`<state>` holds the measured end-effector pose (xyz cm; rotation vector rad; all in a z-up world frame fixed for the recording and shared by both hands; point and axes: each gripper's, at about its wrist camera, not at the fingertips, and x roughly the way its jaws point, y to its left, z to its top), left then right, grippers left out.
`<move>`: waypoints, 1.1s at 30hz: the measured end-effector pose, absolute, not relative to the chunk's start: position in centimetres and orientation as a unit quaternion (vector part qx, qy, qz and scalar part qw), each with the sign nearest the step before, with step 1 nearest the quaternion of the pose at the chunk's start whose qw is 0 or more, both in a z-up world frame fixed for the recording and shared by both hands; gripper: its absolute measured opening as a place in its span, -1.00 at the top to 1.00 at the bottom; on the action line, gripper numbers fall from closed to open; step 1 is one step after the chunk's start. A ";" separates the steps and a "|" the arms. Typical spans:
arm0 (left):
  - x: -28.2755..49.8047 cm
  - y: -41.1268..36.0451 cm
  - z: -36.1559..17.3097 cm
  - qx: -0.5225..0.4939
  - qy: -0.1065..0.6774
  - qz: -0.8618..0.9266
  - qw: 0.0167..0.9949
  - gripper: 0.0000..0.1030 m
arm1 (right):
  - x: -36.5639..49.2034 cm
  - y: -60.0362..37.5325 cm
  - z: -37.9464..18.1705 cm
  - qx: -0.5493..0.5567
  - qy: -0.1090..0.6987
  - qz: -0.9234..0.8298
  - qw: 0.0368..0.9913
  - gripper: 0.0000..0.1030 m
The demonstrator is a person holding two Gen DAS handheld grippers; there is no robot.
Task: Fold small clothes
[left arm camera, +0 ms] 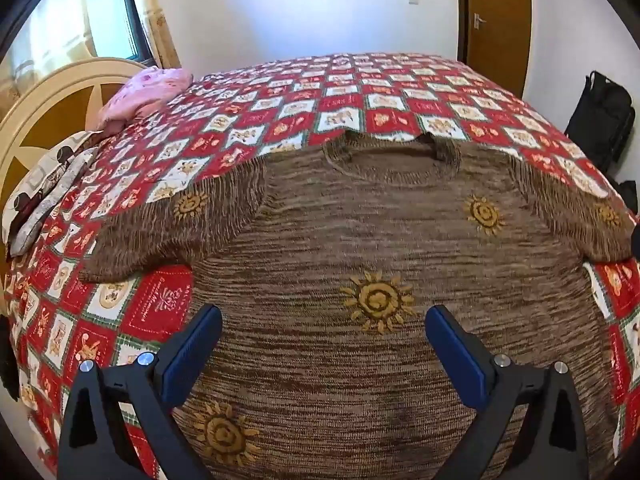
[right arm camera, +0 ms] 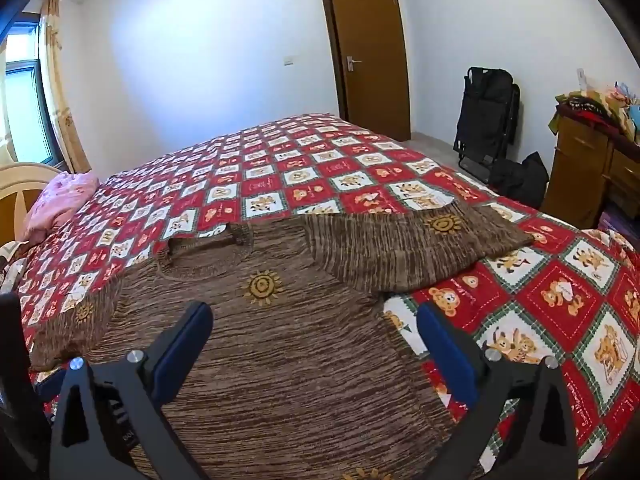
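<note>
A brown knitted sweater [left arm camera: 360,248] with yellow sun motifs lies flat, front up, on the red and white checked bedspread [left arm camera: 304,92], collar far, both sleeves spread out. My left gripper [left arm camera: 323,320] is open and empty, hovering over the sweater's lower body left of centre. The sweater also shows in the right wrist view [right arm camera: 280,344]. My right gripper [right arm camera: 314,318] is open and empty above the sweater's right side edge, near the right sleeve [right arm camera: 416,244]. A dark part of the left gripper shows at that view's left edge.
A pink bundle of cloth [left arm camera: 148,92] and patterned pillows [left arm camera: 44,192] lie by the cream headboard [left arm camera: 52,112] on the left. A brown door [right arm camera: 368,48], a black folded chair with bags [right arm camera: 490,120] and a wooden dresser [right arm camera: 588,160] stand beyond the bed.
</note>
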<state>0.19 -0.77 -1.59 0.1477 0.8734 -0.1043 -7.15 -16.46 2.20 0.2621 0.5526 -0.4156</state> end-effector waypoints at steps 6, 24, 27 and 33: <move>0.6 -0.8 -2.7 0.005 0.484 -0.102 0.869 -0.98 | -7.5 -16.6 2.8 0.129 0.255 -0.209 0.935 -1.00; -1.1 -1.6 0.7 0.034 0.405 -0.061 0.912 -0.98 | -8.0 -18.2 3.2 0.119 0.241 -0.236 0.934 -1.00; -1.0 -0.9 0.5 0.034 0.390 -0.042 0.919 -0.98 | -8.1 -18.2 3.3 0.117 0.237 -0.237 0.935 -1.00; -1.1 -0.7 0.9 0.050 0.377 -0.031 0.924 -0.98 | -7.6 -17.7 3.0 0.110 0.249 -0.227 0.935 -1.00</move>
